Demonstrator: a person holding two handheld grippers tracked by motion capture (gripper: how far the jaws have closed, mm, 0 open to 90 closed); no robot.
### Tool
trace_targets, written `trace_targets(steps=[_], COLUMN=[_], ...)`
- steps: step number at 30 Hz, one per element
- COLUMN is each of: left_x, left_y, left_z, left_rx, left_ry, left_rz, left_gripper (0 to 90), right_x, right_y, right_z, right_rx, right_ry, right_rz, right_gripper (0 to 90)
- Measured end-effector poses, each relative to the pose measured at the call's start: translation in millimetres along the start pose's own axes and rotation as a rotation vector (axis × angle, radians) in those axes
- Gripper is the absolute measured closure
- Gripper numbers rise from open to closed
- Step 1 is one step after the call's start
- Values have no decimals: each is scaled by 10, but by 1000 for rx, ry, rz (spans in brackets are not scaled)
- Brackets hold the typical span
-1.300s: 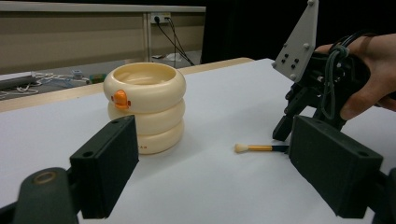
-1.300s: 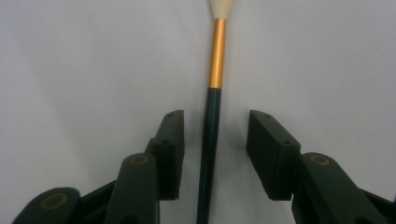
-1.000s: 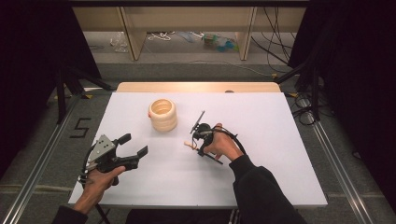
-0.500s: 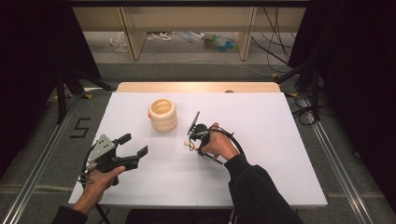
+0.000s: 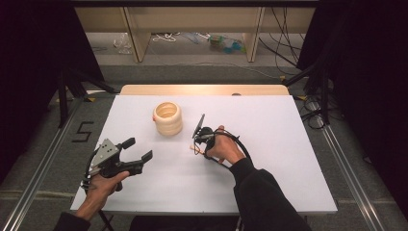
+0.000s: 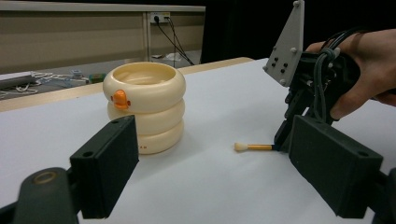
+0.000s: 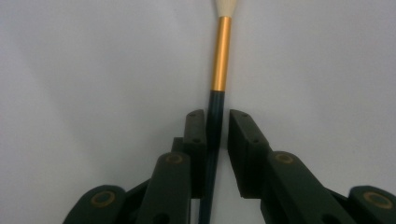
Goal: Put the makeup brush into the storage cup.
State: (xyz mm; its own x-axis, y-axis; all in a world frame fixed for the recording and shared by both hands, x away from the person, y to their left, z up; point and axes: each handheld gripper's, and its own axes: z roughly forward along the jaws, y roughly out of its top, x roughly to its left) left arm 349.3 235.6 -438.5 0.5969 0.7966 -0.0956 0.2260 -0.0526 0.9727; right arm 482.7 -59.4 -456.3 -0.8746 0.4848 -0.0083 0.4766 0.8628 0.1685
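Since the earlier frame the right gripper (image 7: 216, 140) had slid closer to the ringed cup (image 5: 168, 118) — jaws narrowly parted around the brush (image 7: 218, 70) lying beside it on the table (image 5: 288, 144); the left gripper (image 5: 139, 153) stayed wide open.

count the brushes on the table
1. A single brush lies on the white table, just right of the cream ringed holder, its dark handle between the jaws of the right hand-held gripper. Nothing looks hidden.
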Motion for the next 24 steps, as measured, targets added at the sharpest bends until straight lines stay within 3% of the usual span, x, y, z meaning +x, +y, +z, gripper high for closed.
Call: trace_targets(steps=[1, 2, 6, 8, 18, 21, 23, 24], left_x=[2, 3, 1, 1, 3, 0, -1, 0], left_y=[1, 1, 1, 1, 1, -2, -1, -1], left_z=[-1, -1, -2, -2, -2, 2, 0, 0], left_rx=[0, 0, -1, 0, 0, 3, 2, 1], left_ry=[1, 1, 1, 1, 1, 1, 0, 0], left_rz=[2, 2, 1, 1, 1, 2, 4, 2], left_gripper=[157, 157, 156, 156, 157, 157, 156, 156], right_x=[-10, 12, 9, 23, 26, 2, -1, 32], right_y=[1, 13, 45, 51, 44, 23, 16, 11], right_z=[1, 8, 4, 5, 4, 9, 6, -19], right_rx=[4, -2, 32, 35, 28, 3, -6, -29], right_ry=[-7, 4, -19, -23, -22, -31, -29, -7], right_rz=[-12, 16, -25, -21, -28, -59, -60, -8], right_gripper=[781, 784, 797, 806, 831, 831, 831, 831])
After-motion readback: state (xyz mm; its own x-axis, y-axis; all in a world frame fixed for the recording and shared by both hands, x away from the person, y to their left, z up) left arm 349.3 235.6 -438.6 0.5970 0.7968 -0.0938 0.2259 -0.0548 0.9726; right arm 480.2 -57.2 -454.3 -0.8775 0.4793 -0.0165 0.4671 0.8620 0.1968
